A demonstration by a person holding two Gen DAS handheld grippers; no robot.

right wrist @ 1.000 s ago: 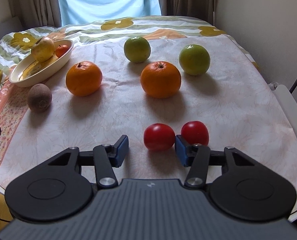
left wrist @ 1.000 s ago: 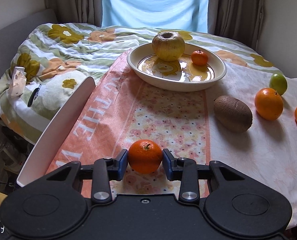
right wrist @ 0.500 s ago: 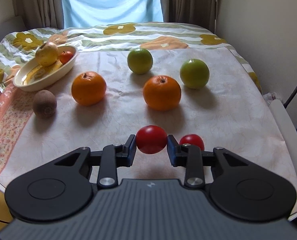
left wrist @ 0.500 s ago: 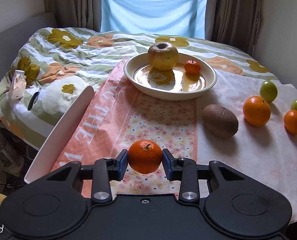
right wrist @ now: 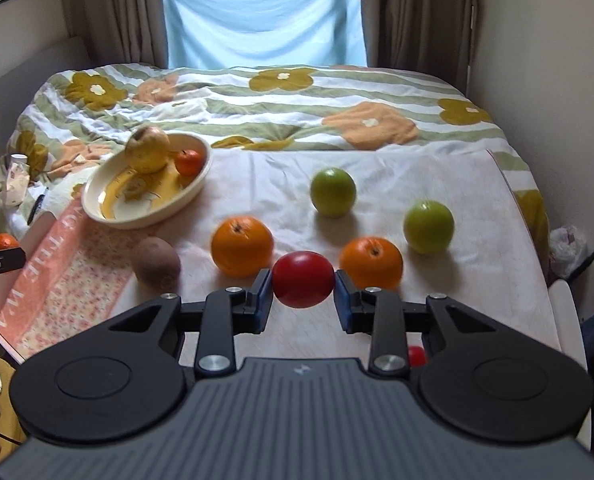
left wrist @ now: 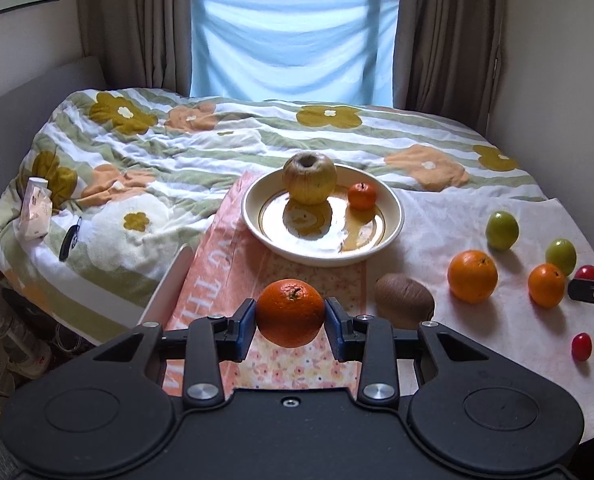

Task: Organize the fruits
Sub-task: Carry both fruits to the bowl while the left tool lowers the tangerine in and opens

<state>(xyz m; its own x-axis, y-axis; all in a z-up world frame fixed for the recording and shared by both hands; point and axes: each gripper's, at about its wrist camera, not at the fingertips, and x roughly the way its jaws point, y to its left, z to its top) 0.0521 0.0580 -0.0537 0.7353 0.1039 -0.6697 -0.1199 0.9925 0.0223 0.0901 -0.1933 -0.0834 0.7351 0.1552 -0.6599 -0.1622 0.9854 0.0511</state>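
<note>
My left gripper (left wrist: 290,322) is shut on a small orange (left wrist: 290,312) and holds it above the peach cloth. My right gripper (right wrist: 303,292) is shut on a red tomato (right wrist: 303,279), lifted above the table. A cream bowl (left wrist: 393,212) ahead holds a yellow apple (left wrist: 309,178) and a tiny orange (left wrist: 362,196). On the white cloth lie a kiwi (right wrist: 155,258), two oranges (right wrist: 241,246) (right wrist: 371,262) and two green apples (right wrist: 333,192) (right wrist: 429,221). A second tomato (left wrist: 581,346) lies on the table; the right gripper hides most of it in the right wrist view (right wrist: 417,355).
The table stands against a bed with a flowered quilt (left wrist: 177,148). A white table rim (left wrist: 169,284) runs along the left. A small box (left wrist: 36,210) and a dark pen-like item (left wrist: 69,239) lie on the quilt. A wall is close on the right.
Both grippers have risen and pulled back with their fruit. The right gripper closed on the tomato and lifted it off the cloth.
</note>
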